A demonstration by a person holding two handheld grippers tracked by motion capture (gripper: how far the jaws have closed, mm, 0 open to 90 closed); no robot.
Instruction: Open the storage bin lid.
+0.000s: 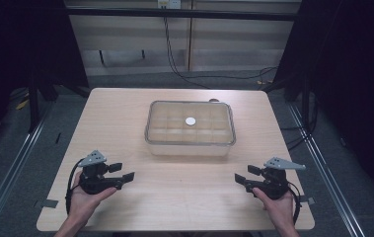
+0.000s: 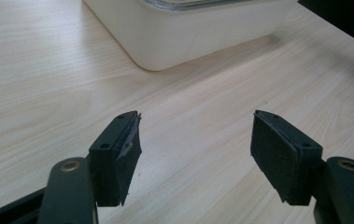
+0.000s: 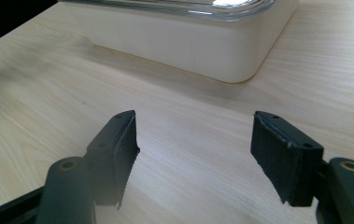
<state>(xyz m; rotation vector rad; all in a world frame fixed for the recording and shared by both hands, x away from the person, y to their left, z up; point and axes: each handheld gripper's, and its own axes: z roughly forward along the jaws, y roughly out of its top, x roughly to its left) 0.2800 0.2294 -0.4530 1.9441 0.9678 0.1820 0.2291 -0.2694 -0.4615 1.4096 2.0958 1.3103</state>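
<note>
Both tongs, left gripper [image 1: 125,172] and right gripper [image 1: 243,177], gape empty; lidded box [image 1: 190,129] at twelve o'clock untouched, work unstarted.

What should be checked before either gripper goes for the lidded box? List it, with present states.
1. Left gripper open, nothing between its jaws: ok.
2. Right gripper open, nothing between its jaws: ok.
3. Clear lid seated on the cream box: ok.
4. Table bare between grippers and box: ok.
5. White round disc on the lid or under it: cannot tell.
6. Lid latched or loose: cannot tell.
</note>
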